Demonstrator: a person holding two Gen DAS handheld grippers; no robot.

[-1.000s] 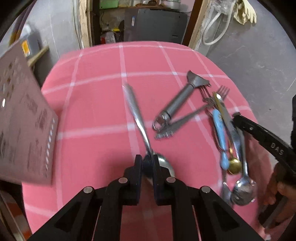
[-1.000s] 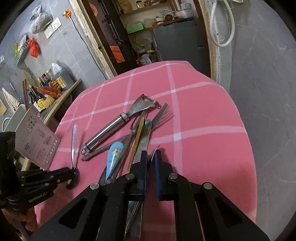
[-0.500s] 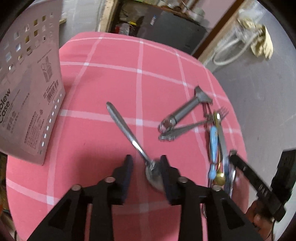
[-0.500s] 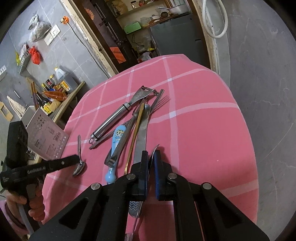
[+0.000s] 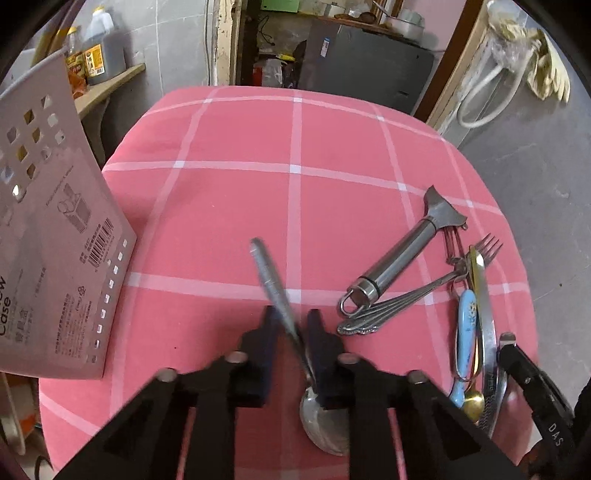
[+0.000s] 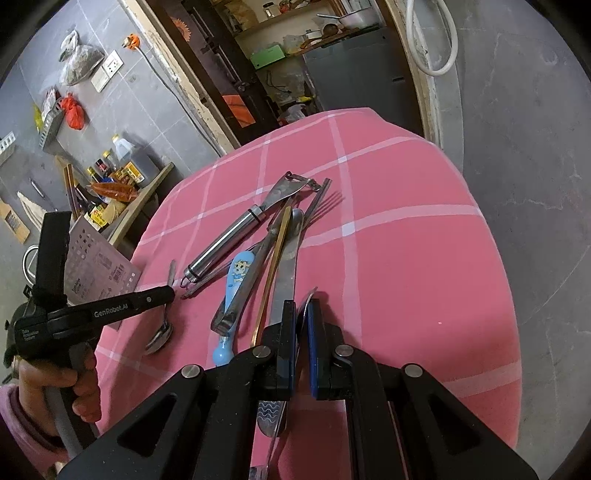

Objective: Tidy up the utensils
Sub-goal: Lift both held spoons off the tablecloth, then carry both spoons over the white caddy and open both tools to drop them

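One silver steel spoon point(image 5: 295, 343) between left gripper point(image 5: 293, 325) jaws, closing on neck, bowl on pink checked tablecloth point(image 5: 229, 206) | right gripper point(image 6: 302, 325) clamped on thin metal utensil point(image 6: 308, 301) | right view only: hand point(image 6: 74, 384) on left grip.

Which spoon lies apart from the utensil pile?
The plain steel spoon between the left tool's closing jaws; the blue-handled spoon and gold spoon lie in the pile.

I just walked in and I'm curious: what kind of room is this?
Probably a home kitchen or a back room beside one. Sauce bottles stand on a wooden shelf, a pot sits on shelving through the doorway, and cutlery lies on a table under a pink checked cloth.
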